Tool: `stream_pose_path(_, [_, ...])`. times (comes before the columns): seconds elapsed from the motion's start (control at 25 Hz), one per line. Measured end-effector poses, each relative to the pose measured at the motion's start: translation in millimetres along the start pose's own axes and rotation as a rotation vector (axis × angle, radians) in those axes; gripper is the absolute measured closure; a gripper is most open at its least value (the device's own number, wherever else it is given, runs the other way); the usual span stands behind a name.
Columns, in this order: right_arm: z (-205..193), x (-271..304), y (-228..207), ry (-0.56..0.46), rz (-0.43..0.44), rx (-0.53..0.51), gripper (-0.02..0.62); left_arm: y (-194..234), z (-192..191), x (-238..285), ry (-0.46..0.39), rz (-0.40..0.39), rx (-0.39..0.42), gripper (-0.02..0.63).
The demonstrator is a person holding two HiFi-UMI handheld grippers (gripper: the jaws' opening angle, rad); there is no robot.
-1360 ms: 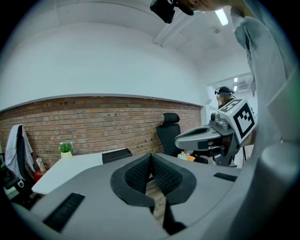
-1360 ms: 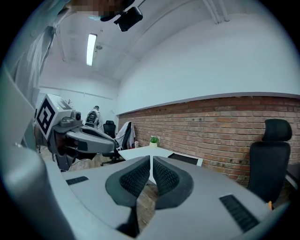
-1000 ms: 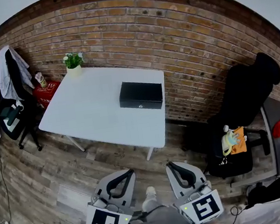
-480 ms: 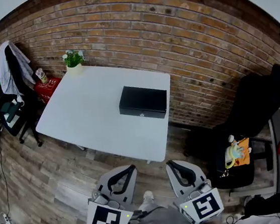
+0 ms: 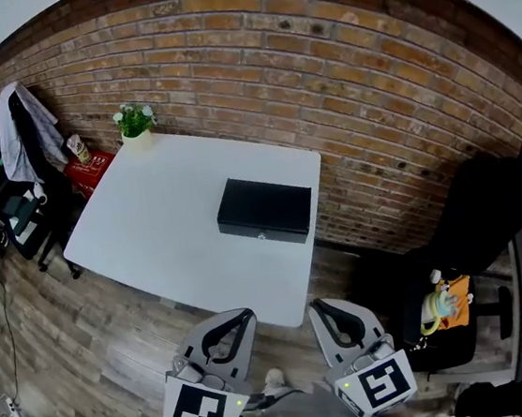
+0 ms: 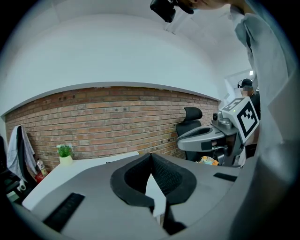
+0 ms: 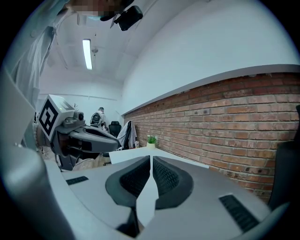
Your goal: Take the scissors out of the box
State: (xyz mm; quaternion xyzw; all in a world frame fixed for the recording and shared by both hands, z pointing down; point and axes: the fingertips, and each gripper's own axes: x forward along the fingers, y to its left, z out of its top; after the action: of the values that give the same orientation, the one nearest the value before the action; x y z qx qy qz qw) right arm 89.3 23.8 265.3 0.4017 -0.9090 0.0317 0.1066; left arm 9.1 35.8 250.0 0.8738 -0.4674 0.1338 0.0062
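Left gripper [image 5: 244, 316] and right gripper [image 5: 316, 308]: fingers closed, empty. Best to reach the shut box [image 5: 264, 211] at centre frame, then open the fingers for its lid.

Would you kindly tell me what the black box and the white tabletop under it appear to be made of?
The black box looks like painted sheet metal in satin black, with crisp straight edges and a small pale lock-like spot on its front. Hard plastic is also possible. The tabletop looks like white laminate or painted board: smooth, even, no grain.

Even, bright indoor light, ceiling tube lamp [image 7: 87, 54], strong fisheye edge distortion.
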Motion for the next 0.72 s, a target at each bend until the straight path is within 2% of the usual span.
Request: stream_pose_path(0.72, [-4.3,-2.7,-17.9,-0.007,0.008,0.003,0.548,-4.4,2.4,18.4,0.003,0.038,-0.012,0.588])
